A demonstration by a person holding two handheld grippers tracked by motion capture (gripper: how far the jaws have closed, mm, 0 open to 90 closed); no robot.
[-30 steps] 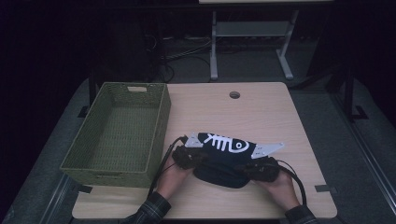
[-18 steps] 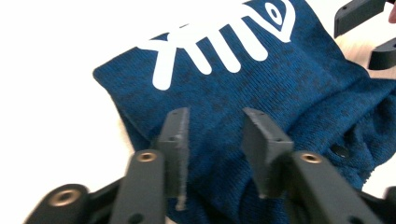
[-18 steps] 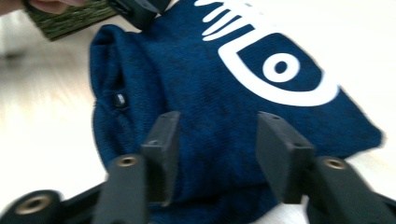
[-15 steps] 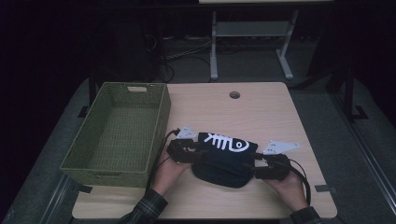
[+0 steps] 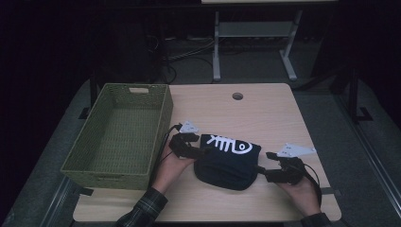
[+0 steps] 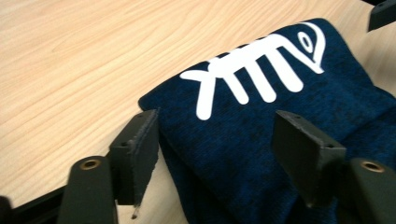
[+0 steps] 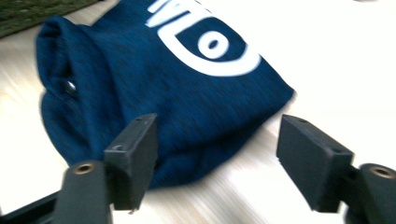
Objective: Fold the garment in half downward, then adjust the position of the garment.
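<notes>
A folded dark blue garment (image 5: 227, 163) with a white fish-skeleton print lies near the front of the wooden table (image 5: 265, 113). My left gripper (image 5: 201, 152) is at its left edge and has just been opening. In the left gripper view the cloth (image 6: 261, 135) lies between the spread jaws of that gripper (image 6: 219, 126), and the pads do not press on it. My right gripper (image 5: 261, 171) is at the garment's right edge and has also just been opening. In the right gripper view its jaws (image 7: 219, 135) stand wide, just short of the garment's folded edge (image 7: 177, 84).
An empty green woven basket (image 5: 118, 137) stands on the left part of the table, close to my left hand. A round cable hole (image 5: 237, 96) sits at the far middle. Bare wood lies beyond the garment and to its right.
Both grippers went from shut on the garment to open. The hands drew apart, left hand to the left and right hand to the right, and the garment now rests on the table.
</notes>
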